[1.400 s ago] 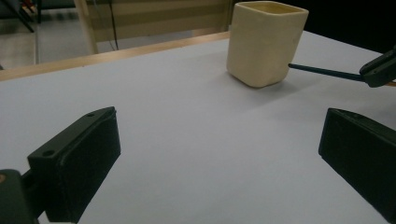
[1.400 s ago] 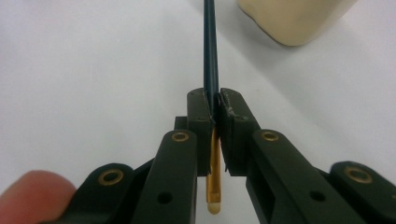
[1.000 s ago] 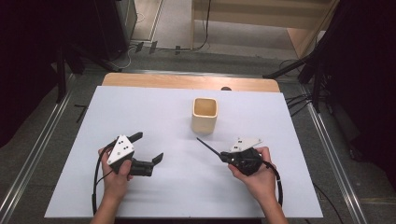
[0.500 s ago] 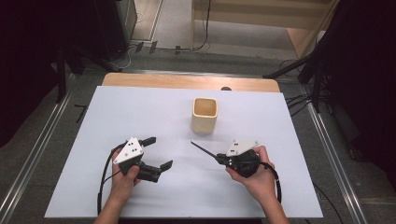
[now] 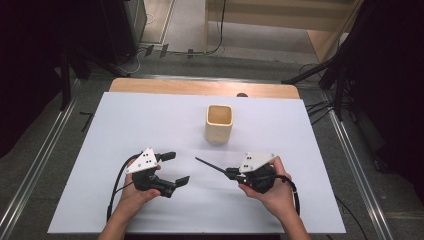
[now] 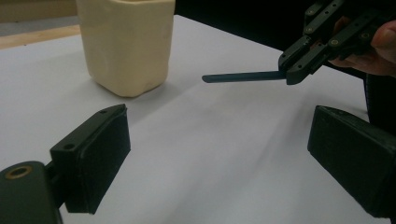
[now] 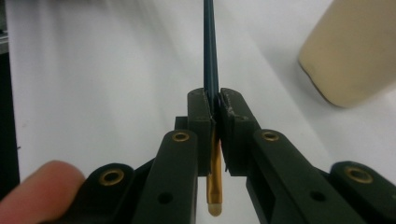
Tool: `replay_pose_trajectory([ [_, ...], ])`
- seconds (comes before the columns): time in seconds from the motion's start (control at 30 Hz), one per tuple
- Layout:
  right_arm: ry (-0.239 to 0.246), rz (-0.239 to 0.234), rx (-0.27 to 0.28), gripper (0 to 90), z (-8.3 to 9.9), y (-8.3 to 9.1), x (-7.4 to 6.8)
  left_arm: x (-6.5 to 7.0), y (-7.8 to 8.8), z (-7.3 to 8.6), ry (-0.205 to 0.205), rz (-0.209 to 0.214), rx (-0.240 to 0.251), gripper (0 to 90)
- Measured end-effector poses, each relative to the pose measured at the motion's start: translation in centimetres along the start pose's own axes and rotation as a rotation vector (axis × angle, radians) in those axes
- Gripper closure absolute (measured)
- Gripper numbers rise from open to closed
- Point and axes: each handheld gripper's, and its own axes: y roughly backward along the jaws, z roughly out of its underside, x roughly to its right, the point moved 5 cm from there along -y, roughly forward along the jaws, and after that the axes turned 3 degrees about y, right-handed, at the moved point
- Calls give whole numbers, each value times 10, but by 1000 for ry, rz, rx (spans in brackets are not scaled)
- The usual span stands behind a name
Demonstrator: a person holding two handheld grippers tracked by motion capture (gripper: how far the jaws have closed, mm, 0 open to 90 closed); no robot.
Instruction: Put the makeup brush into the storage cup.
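A cream square cup [image 5: 219, 124] stands upright on the white table [image 5: 150, 115], behind both grippers. My right gripper [image 5: 231, 173] is shut on a dark blue pencil [image 5: 210, 166] that points left toward the other hand. In the right gripper view the jaws [image 7: 216, 100] pinch the pencil [image 7: 210, 46] near its gold, eraser-tipped end, with the cup [image 7: 355, 51] at the upper right. My left gripper [image 5: 177, 167] is open with nothing between its jaws, which have just been closing a little. In the left gripper view [image 6: 219, 140] the pencil [image 6: 243, 76] hangs just ahead, held by the right gripper [image 6: 299, 65], beside the cup [image 6: 126, 42].
A wooden strip [image 5: 200, 88] runs along the table's far edge. Metal rails [image 5: 30, 170] flank the table on the floor at both sides, and cables trail from the grippers toward the near edge. Bare white surface lies to the left and right of the cup.
The left gripper has shifted slightly to the right, toward the pencil. The pencil's tip has swung a little left and nearer the front edge.
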Motion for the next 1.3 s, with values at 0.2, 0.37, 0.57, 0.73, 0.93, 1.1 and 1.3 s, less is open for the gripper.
replay_pose_trajectory([
  [0.2, 55, -43, 19, 849, -5, 0, -9, 3, 1, -1, 4, 20, 10, 217],
  [0.37, 102, -73, 34, 848, -8, 0, -15, 9, 0, -1, 0, 86, 2, 306],
  [0.57, 151, -114, 41, 848, -11, -3, -22, 14, 0, -1, -8, 187, -29, 495],
  [0.73, 159, -132, 48, 848, -11, -3, -23, 16, -1, 0, -3, 237, -43, 563],
  [0.93, 182, -153, 65, 849, -12, -2, -25, 17, -3, 2, 0, 289, -64, 622],
  [1.1, 193, -162, 67, 848, -12, -1, -26, 16, -3, 3, 6, 313, -69, 668],
  [1.3, 187, -171, 65, 843, -10, -3, -24, 19, -2, 3, 8, 374, -90, 852],
])
